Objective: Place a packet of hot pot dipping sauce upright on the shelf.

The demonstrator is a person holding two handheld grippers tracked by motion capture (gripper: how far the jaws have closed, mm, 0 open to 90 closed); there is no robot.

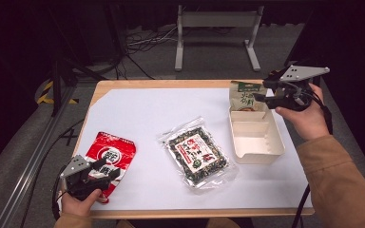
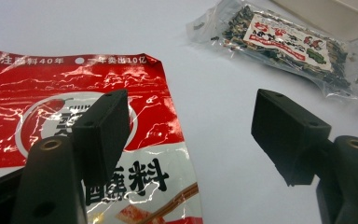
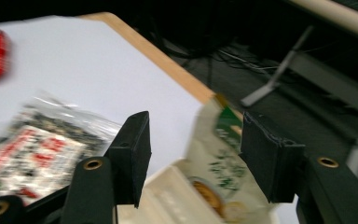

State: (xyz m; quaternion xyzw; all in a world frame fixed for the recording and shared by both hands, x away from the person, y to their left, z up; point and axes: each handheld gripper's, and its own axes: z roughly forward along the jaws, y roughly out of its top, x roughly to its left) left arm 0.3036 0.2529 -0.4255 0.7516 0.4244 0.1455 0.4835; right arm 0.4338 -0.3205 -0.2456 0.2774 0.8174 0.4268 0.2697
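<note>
The red pouch (image 1: 109, 156) lies at the near left, long axis running far to near; the left claw (image 1: 97, 175) is held released over its near end (closest hand). The right claw (image 1: 271, 92), released and empty, is seen far right by the green packet (image 1: 245, 97) leaning in the tray (image 1: 256, 147).

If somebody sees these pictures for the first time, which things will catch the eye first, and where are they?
The red snack bag at the table's near left corner stands out first, with the left gripper hovering open over its lower edge. In the middle of the white sheet lies a clear packet of dark seaweed. At the right, a green-and-white pouch leans in the far end of a cream tray, the right gripper open beside it.
</note>
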